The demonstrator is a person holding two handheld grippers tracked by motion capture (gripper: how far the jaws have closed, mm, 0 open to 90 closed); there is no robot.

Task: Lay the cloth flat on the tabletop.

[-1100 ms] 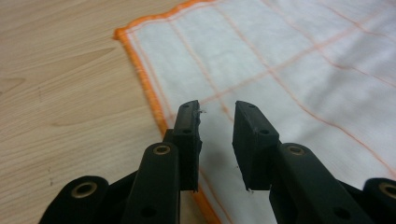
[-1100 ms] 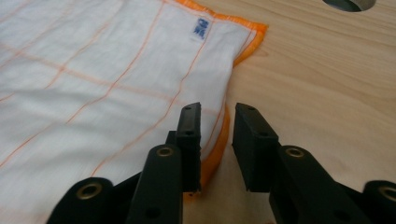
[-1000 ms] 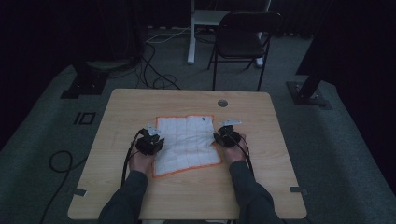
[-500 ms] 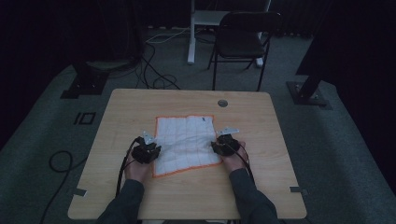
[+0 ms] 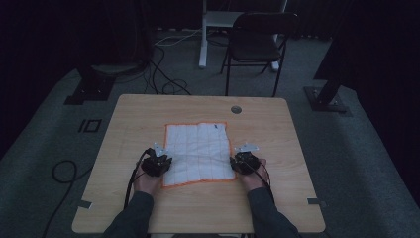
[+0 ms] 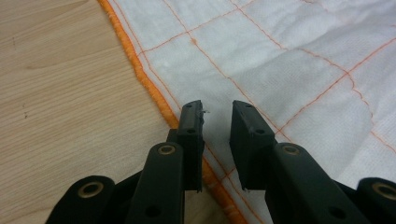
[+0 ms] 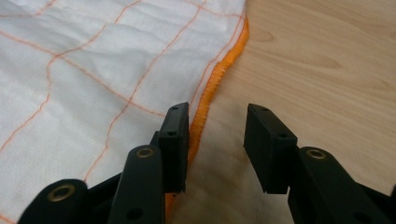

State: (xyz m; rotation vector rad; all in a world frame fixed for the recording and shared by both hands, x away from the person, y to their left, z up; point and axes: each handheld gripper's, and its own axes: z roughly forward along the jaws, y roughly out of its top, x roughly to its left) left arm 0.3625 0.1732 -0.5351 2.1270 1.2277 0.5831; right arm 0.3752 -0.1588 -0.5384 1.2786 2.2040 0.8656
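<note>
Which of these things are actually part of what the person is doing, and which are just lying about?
In use:
- white cloth with orange edging
- left gripper
- right gripper
- wooden table

Lying about:
- black chair
- floor cables
- round table cap

soft quilted white cloth with orange stitching lies on smooth matt wood table
</note>
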